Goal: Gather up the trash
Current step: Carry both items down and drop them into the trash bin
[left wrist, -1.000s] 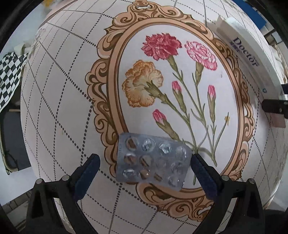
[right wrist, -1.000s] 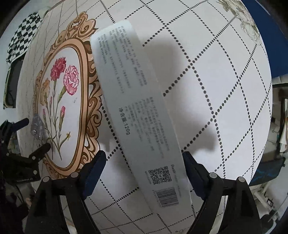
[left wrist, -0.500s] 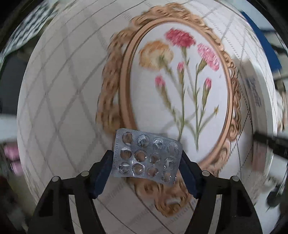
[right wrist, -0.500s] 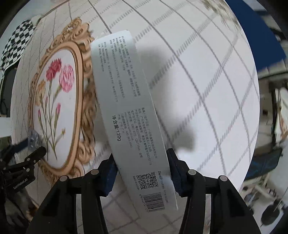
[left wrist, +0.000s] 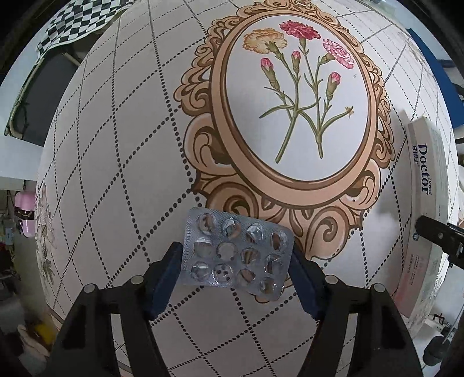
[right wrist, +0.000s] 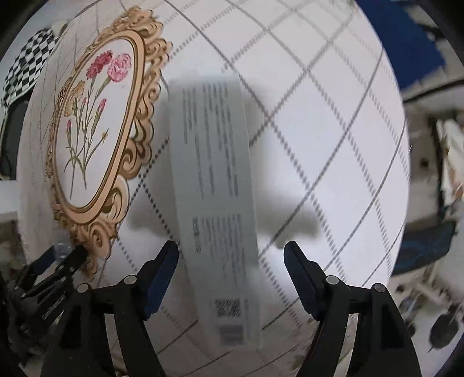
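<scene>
My left gripper (left wrist: 236,261) is shut on a silver empty pill blister pack (left wrist: 236,252) and holds it above the patterned tablecloth. A long white toothpaste box marked "Doctor" shows at the right edge of the left wrist view (left wrist: 426,185). In the right wrist view the same box (right wrist: 214,203) runs lengthways between my right gripper's (right wrist: 232,258) fingers. The left pad touches its edge; a gap shows at the right pad. The view is blurred. The box casts a shadow on the cloth, so it seems raised.
The round table (left wrist: 116,145) carries a white cloth with a dotted grid and a gold oval frame of carnations (left wrist: 298,95). A black-and-white checked cloth (left wrist: 78,20) hangs beyond the far edge. The left gripper shows at lower left in the right wrist view (right wrist: 58,261).
Both grippers closed from wide open. The left one gripped the blister pack and lifted it back. The right one closed around the box, which has turned and shifted with it.
</scene>
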